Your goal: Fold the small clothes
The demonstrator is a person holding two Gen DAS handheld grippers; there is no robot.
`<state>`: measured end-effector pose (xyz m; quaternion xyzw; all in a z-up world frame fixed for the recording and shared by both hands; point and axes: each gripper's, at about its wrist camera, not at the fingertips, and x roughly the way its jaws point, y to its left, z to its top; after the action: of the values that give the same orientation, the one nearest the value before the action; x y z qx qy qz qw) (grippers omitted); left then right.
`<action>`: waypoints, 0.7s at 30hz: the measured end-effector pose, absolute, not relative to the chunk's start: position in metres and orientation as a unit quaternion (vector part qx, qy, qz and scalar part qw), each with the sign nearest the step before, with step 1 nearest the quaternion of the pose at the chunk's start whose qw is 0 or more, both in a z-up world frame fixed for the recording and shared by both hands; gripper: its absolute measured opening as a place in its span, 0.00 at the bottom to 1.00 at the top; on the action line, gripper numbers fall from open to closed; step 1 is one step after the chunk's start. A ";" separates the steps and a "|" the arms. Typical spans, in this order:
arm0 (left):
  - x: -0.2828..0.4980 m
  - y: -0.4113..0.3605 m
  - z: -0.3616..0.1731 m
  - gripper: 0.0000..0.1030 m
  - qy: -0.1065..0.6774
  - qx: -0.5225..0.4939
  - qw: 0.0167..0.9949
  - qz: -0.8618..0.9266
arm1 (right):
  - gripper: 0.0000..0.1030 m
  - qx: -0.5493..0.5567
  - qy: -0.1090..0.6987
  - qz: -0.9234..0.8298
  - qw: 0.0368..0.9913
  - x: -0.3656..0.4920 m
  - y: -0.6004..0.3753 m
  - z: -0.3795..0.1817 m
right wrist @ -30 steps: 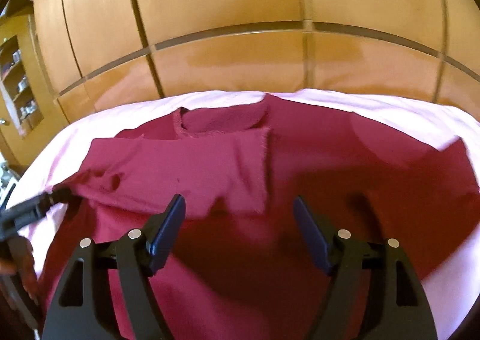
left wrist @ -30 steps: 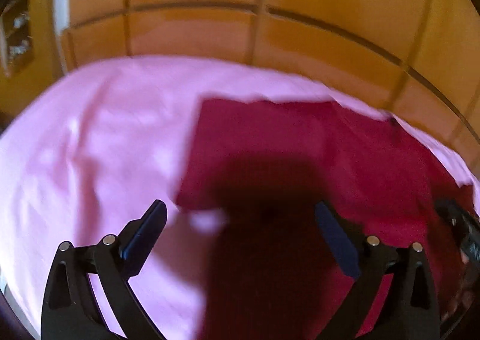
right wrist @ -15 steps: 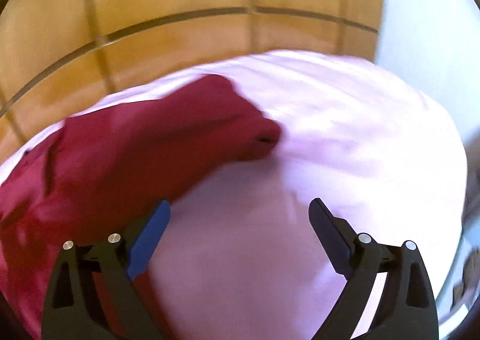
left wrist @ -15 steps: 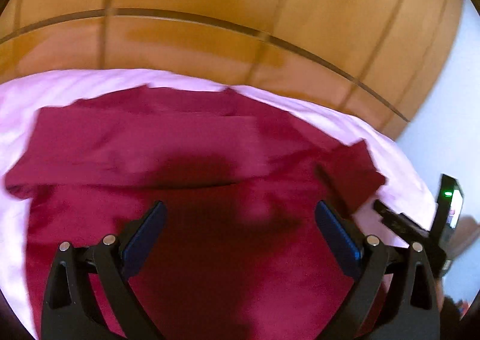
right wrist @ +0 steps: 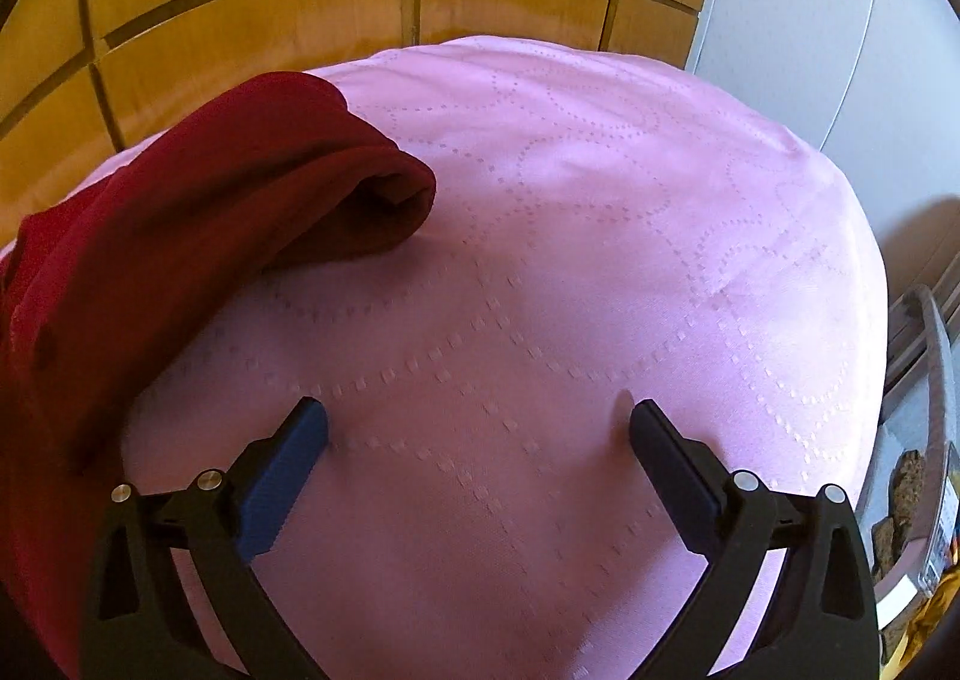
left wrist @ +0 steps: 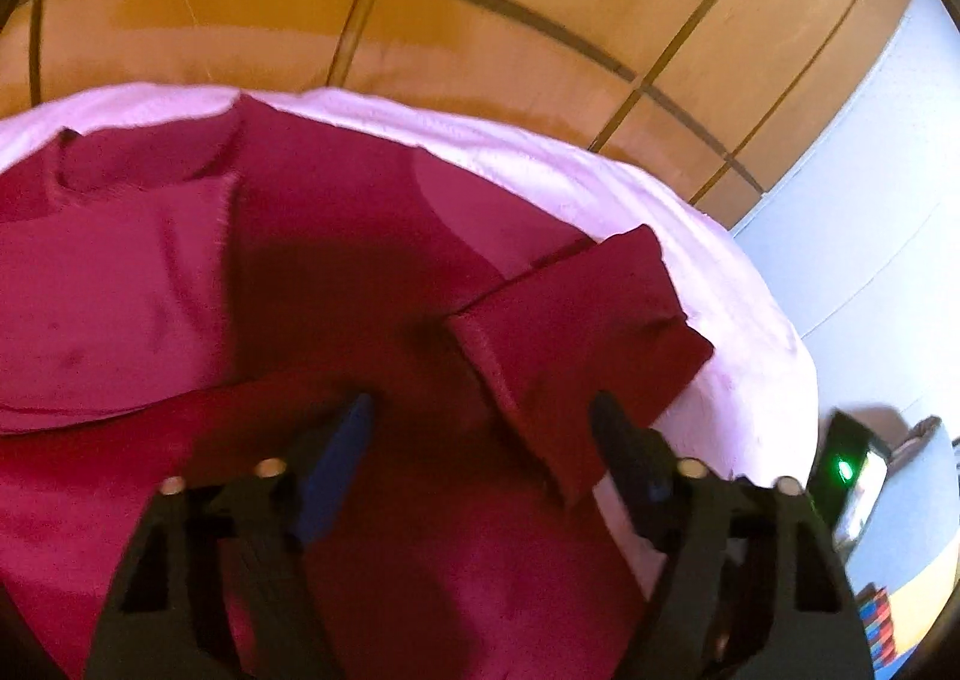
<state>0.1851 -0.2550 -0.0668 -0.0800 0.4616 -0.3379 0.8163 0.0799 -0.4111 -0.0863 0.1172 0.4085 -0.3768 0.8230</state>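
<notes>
- Crimson knit, a small long-sleeved top [left wrist: 336, 284] lies spread on the pink bedcover [right wrist: 570, 260], its body flat and its neckline towards the wooden wall
- One sleeve [left wrist: 108, 284] is already laid across the chest, its cuff edge reaching about the middle of the garment; I judge that first fold done
- The other sleeve [left wrist: 576, 344] is not yet folded in: it sticks out to the side, doubled on itself, with its end resting on the bedcover; in the right wrist view the same sleeve shows its open cuff [right wrist: 390, 194]
- By my reading, what remains is bringing that sleeve across and then folding the body up from the hem, so the job is somewhere short of halfway
- The left gripper [left wrist: 480, 428] hangs over the garment beside the loose sleeve, its jaws closing, with cloth under them but nothing pinched that I can see
- The right gripper [right wrist: 477, 428] is over bare bedcover, well apart from the sleeve, its jaws opening wide and empty
- The bedcover is smooth, stitched with dotted loops, and softly domed
- Behind it runs a honey-coloured panelled headboard [right wrist: 270, 8] with dark grooves, then a pale wall [right wrist: 810, 20]; clutter at the far right edge is too small to name
</notes>
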 end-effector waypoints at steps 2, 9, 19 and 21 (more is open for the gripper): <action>0.188 -0.265 -0.071 0.58 0.466 -0.083 0.814 -0.336 | 0.97 0.120 0.407 -0.376 0.824 0.080 -0.413 -0.087; 0.195 -0.285 -0.082 0.08 0.483 -0.069 0.796 -0.358 | 0.97 0.129 0.403 -0.372 0.826 0.072 -0.414 -0.086; 0.198 -0.231 -0.011 0.06 0.411 -0.098 0.830 -0.365 | 0.97 0.128 0.402 -0.372 0.827 0.073 -0.414 -0.086; 0.204 -0.213 -0.001 0.06 0.404 -0.107 0.835 -0.358 | 0.97 0.128 0.402 -0.372 0.827 0.073 -0.414 -0.086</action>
<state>0.2043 -0.2132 -0.0008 -0.1067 0.4044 -0.3578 0.8349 0.0725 -0.4141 -0.0857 0.1275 0.4022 -0.3724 0.8266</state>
